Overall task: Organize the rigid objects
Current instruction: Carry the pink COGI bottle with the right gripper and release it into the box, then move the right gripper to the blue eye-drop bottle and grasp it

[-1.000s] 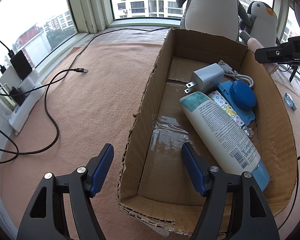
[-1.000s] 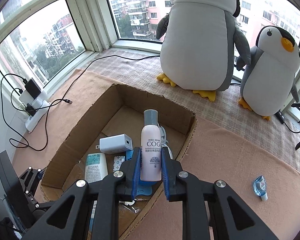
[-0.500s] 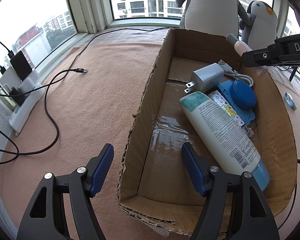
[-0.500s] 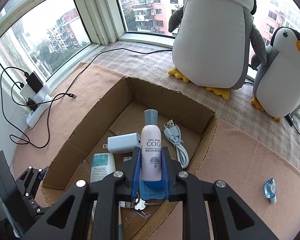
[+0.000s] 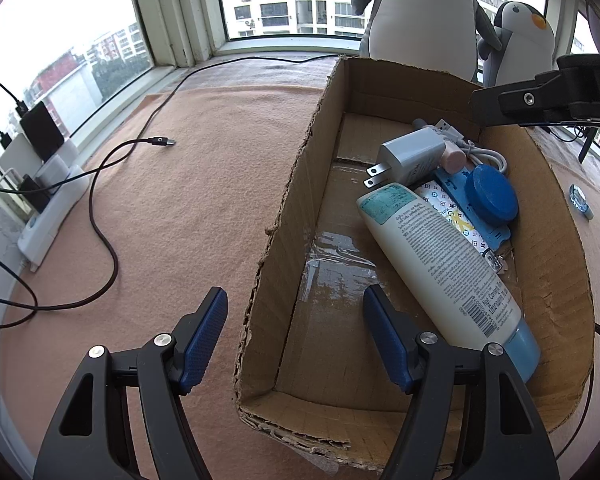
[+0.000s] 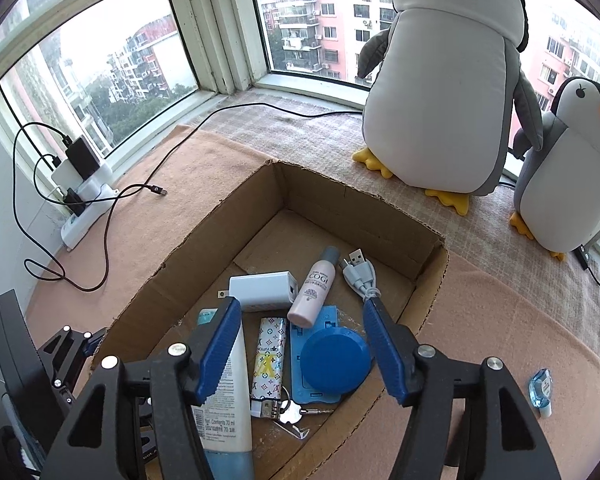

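While my right gripper (image 6: 300, 316) is opening over the cardboard box (image 6: 428, 276), empty, pink bottle (image 6: 313, 293) lies inside; left gripper (image 5: 294, 328) spread astride box wall.

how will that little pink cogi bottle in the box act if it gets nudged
The pink bottle lies on its side, a smooth cylinder, so it would probably roll. It leans against the white charger and touches the blue disc, which may check it. It looks small, rigid, likely light.
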Demonstrator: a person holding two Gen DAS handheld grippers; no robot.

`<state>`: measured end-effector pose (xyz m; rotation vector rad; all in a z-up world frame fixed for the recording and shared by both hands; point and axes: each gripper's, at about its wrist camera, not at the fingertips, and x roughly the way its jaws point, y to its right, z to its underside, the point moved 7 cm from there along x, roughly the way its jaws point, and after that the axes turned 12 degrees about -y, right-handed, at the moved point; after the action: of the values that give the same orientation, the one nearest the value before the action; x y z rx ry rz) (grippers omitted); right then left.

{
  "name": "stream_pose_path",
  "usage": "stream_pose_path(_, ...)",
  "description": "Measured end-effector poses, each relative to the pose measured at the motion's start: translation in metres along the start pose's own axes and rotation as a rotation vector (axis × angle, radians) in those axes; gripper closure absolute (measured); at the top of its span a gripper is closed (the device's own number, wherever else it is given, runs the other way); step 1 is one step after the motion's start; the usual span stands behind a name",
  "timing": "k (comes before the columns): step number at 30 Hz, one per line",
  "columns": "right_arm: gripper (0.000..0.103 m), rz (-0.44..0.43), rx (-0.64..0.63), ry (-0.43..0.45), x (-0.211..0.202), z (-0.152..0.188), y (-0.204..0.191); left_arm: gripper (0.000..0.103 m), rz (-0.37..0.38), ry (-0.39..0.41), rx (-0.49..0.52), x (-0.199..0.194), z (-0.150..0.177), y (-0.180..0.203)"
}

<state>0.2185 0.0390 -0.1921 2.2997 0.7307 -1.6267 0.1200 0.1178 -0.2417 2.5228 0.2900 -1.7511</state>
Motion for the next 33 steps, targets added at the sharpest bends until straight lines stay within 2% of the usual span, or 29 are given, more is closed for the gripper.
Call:
stream_pose_path(13,0.043,0.002,0.053,0.038,-0.015,0.020,0.029,0.032,0.000,0.000,0.000,0.000,0.000,0.000)
stream_pose_path(25,0.043,0.035,0.244,0.016,-0.032,0.083,0.137,0.032,-0.004,0.001,0.006,0.000,0.000,0.001)
stream_pose_path(33,0.043,0.115,0.325,-0.012,-0.031,0.109,0.196,0.032,-0.008,0.001,0.007,0.000,0.001,0.001)
